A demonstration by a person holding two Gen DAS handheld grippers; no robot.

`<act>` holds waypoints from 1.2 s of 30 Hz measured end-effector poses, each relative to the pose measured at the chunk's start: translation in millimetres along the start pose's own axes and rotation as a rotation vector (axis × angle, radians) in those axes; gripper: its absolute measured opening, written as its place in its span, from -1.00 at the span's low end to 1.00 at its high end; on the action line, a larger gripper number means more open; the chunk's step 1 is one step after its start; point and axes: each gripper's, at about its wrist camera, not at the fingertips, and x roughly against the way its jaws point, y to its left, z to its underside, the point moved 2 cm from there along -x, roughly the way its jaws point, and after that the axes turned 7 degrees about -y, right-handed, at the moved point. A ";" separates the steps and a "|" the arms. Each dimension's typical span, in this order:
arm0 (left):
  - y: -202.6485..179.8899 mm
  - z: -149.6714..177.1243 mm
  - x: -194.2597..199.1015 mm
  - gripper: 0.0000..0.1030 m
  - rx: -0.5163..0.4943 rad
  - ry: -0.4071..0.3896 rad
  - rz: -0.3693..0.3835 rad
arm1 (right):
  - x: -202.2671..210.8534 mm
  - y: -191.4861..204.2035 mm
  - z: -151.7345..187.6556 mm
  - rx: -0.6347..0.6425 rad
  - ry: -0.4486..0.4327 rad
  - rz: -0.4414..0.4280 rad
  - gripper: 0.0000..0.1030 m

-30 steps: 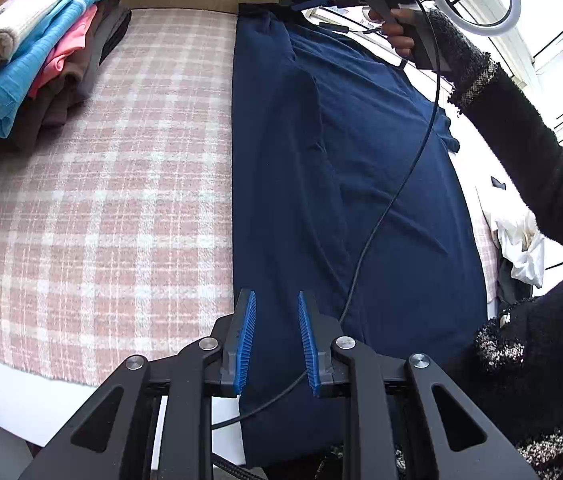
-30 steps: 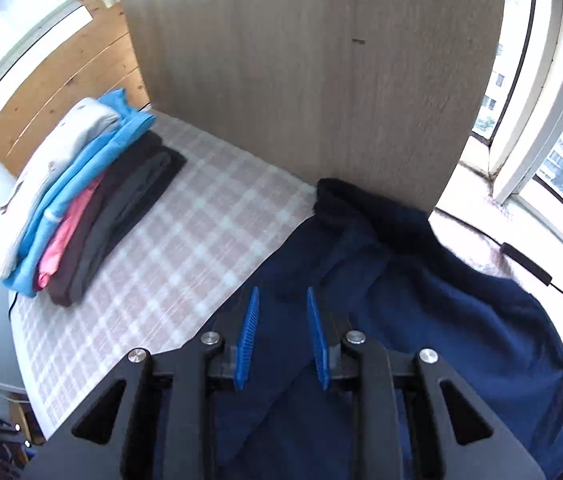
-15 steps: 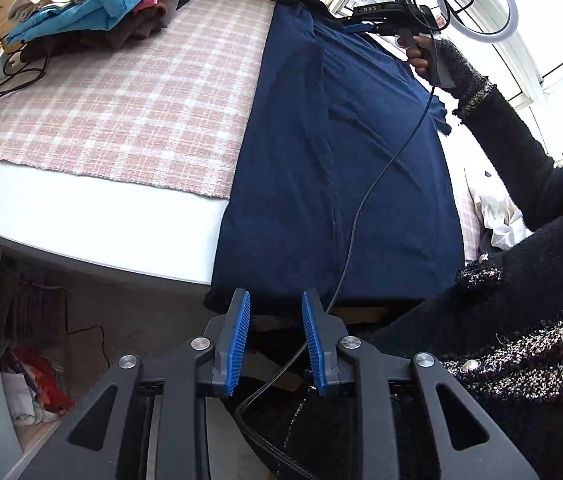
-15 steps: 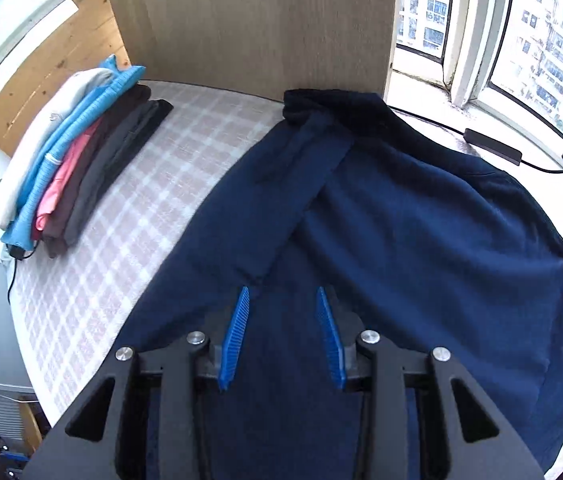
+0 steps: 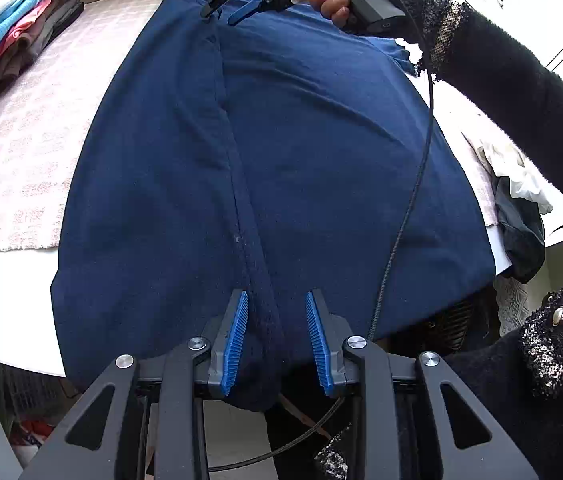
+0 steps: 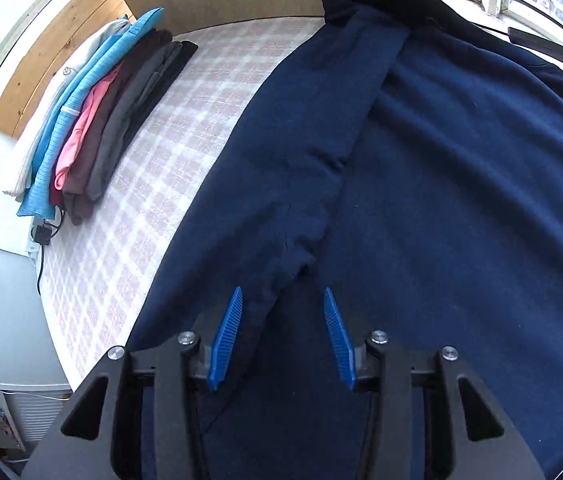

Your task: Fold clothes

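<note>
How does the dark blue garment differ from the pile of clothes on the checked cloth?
The dark blue garment lies spread out as one large piece; the pile of clothes is folded and stacked. The garment hangs over the table edge; the pile sits at the far side. The garment has one colour, the pile several. Both rest on the checked cloth.

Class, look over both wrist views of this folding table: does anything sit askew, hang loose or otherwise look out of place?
Yes. The navy garment overhangs the table's near edge, its hem hanging off. A black cable trails across the fabric. The folded stack leans, fanned out rather than squared.
</note>
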 end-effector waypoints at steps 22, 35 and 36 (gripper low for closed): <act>14.7 27.0 40.4 -0.66 0.082 -0.018 0.077 | 38.5 25.9 8.6 0.200 -0.096 0.185 -0.75; 85.9 72.3 81.0 -0.58 0.331 -0.117 -0.100 | -6.7 121.2 88.4 0.403 -0.015 0.107 -0.74; 78.3 69.1 83.2 -0.58 0.305 -0.128 -0.091 | 9.6 117.1 89.5 0.366 -0.038 0.078 -0.74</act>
